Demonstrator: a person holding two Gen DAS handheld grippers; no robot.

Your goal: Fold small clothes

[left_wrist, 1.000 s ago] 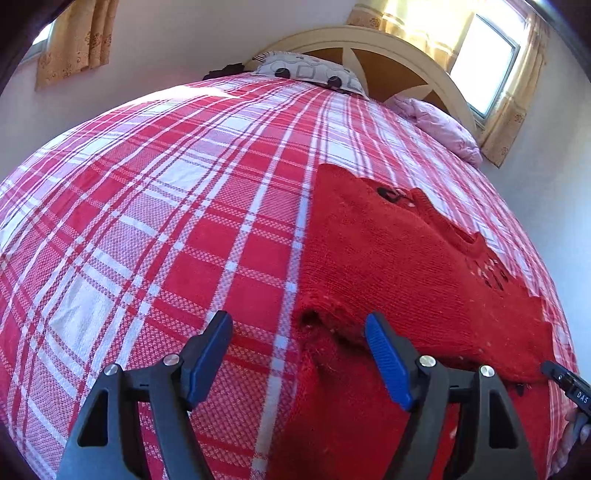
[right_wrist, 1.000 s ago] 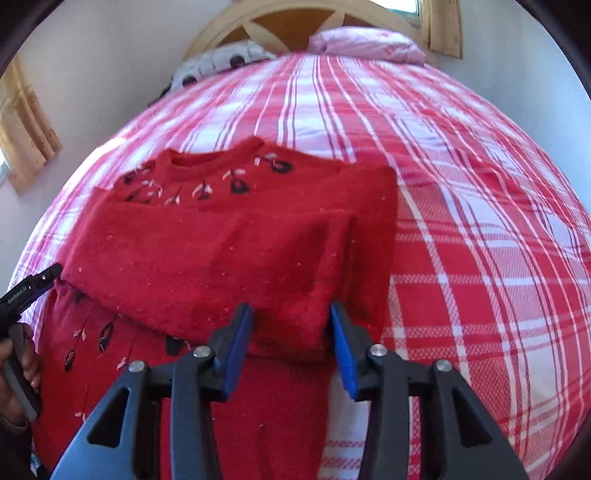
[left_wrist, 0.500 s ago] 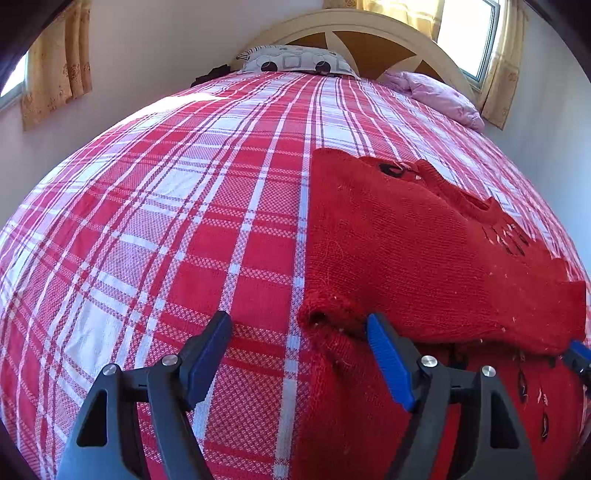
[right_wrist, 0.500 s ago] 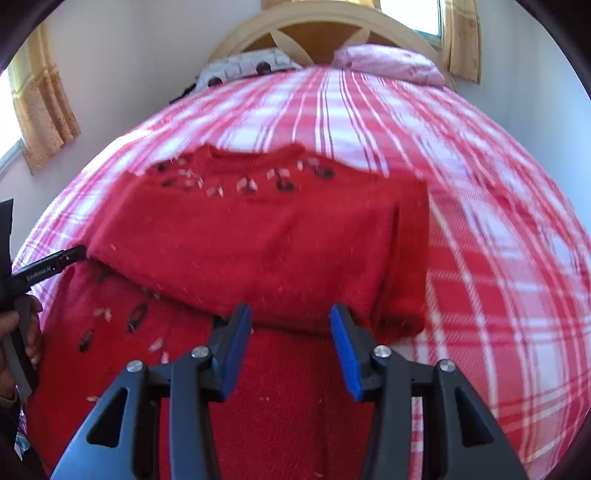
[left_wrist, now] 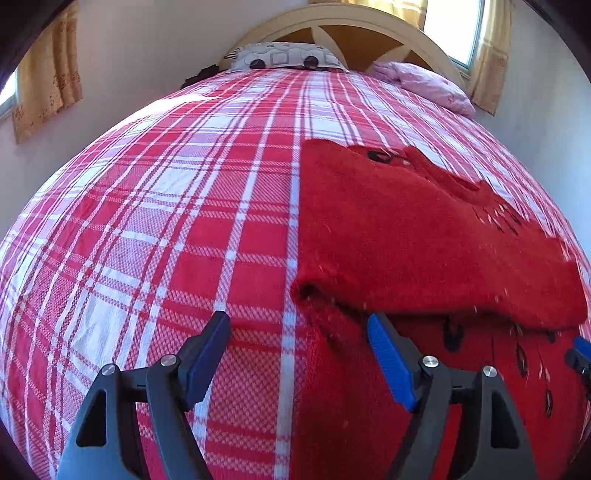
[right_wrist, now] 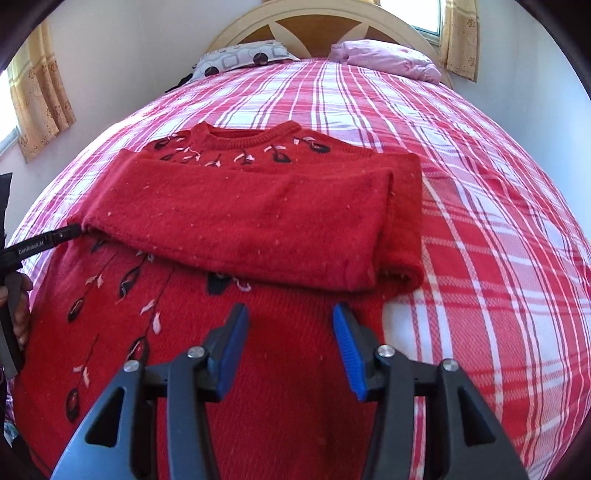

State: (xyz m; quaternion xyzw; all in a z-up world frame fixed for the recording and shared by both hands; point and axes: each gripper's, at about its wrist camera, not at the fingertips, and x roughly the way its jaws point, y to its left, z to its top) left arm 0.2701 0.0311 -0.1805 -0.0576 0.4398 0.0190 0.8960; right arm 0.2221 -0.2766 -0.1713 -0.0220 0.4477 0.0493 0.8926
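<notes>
A red knit sweater [right_wrist: 258, 221] with black and pink leaf embroidery lies flat on the plaid bed, neck toward the headboard, both sleeves folded across the chest. It also shows in the left wrist view [left_wrist: 424, 236]. My left gripper [left_wrist: 299, 354] is open and empty, just short of the sweater's left edge below the folded sleeve. My right gripper [right_wrist: 290, 347] is open and empty above the sweater's lower body, near its right edge. The left gripper's tip [right_wrist: 55, 240] shows at the sweater's left side in the right wrist view.
The red and white plaid bedspread [left_wrist: 166, 240] covers the whole bed. A patterned pillow [right_wrist: 243, 55] and a pink pillow [right_wrist: 388, 59] lie against the wooden headboard [right_wrist: 325, 26]. Curtained windows flank the bed.
Both grippers have drawn back toward the sweater's hem end. The right gripper has let go of the folded sleeve and opened wider; the sleeve now lies flat.
</notes>
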